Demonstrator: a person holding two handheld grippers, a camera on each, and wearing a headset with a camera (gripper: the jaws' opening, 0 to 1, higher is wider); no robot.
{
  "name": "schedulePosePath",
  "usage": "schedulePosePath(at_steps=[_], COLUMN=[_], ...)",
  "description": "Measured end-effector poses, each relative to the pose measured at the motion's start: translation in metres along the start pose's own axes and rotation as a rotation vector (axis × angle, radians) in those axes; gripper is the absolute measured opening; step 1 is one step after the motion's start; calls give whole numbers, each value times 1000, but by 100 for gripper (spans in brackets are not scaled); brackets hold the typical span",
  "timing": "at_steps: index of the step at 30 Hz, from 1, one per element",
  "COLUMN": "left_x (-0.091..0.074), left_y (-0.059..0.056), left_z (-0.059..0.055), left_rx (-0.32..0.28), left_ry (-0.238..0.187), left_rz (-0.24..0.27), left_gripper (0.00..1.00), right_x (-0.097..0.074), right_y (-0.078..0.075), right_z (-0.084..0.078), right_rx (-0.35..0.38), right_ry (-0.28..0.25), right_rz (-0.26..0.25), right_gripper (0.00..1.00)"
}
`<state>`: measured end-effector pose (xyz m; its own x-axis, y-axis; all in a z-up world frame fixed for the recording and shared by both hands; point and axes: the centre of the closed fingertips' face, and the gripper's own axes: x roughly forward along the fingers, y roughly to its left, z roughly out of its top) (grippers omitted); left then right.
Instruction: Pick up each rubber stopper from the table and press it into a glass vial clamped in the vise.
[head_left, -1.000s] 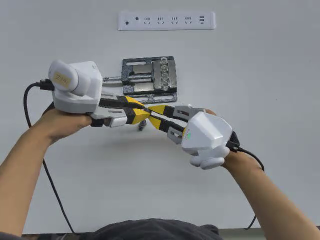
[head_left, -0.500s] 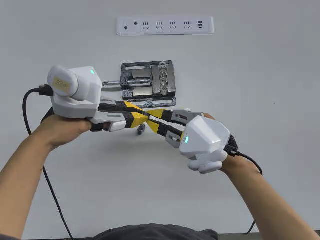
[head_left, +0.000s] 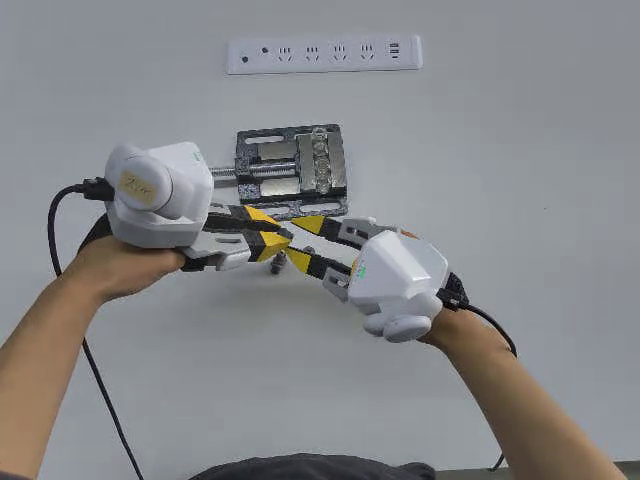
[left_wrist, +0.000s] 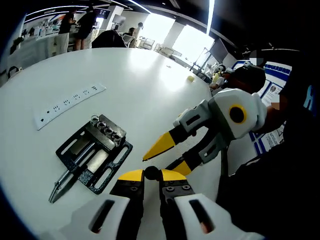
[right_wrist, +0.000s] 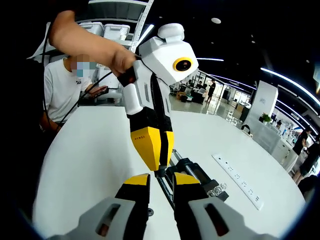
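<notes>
Vise (head_left: 275, 185): far centre of the table (head_left: 520, 200), screw handle to the left.
Vials (head_left: 320, 160): a row of glass vials upright between the vise's jaws; the left gripper view shows four. Whether any is plugged cannot be told.
Stopper (left_wrist: 151, 173): small, dark and round, off the table, pinched at the tips of the left gripper (left_wrist: 152, 176), near of the vise.
Left gripper jaws: narrow, closed on the stopper.
Right gripper (right_wrist: 161, 176): comes in from the right and crosses the left one; its jaws stand apart on either side of the left gripper's tip.
Grey piece (head_left: 279, 263): small, lies on the table below the crossed grippers; its kind is not clear.
Power strip (head_left: 325, 53): far edge, beyond the vise.
Change from half a second ago: the grippers stay crossed just near of the vise, their bodies a little closer together; the grey piece and vials have not moved.
</notes>
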<state>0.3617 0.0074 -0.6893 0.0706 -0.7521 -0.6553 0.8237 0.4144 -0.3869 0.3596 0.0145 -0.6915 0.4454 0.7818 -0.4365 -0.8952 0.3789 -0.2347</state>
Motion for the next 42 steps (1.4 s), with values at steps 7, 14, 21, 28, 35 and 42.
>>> schedulePosePath(at_steps=[7,14,21,28,35,42], left_x=[3,6,10,14,19,28], left_y=[7,20,28,36,44,54], left_z=[4,10,20,29,41,51], left_rx=[54,120,192,287,341,391], left_ry=[21,36,47,85,109,128], left_rz=[5,19,22,28,28,26], left_gripper=[6,6,6,6,6,6], right_x=[-1,-5,-11,-21,-24,-26], right_y=[-3,-4,-8,-17,-25,-33], right_z=[-10,-22,-33,-42,-49,-52], right_rx=[71,205,266,311,342,378], right_ry=[25,54,64,75,80,67], right_rz=[-9,-24,-56,-112,-137,-159], right_gripper=[28,41,55,66,75,80])
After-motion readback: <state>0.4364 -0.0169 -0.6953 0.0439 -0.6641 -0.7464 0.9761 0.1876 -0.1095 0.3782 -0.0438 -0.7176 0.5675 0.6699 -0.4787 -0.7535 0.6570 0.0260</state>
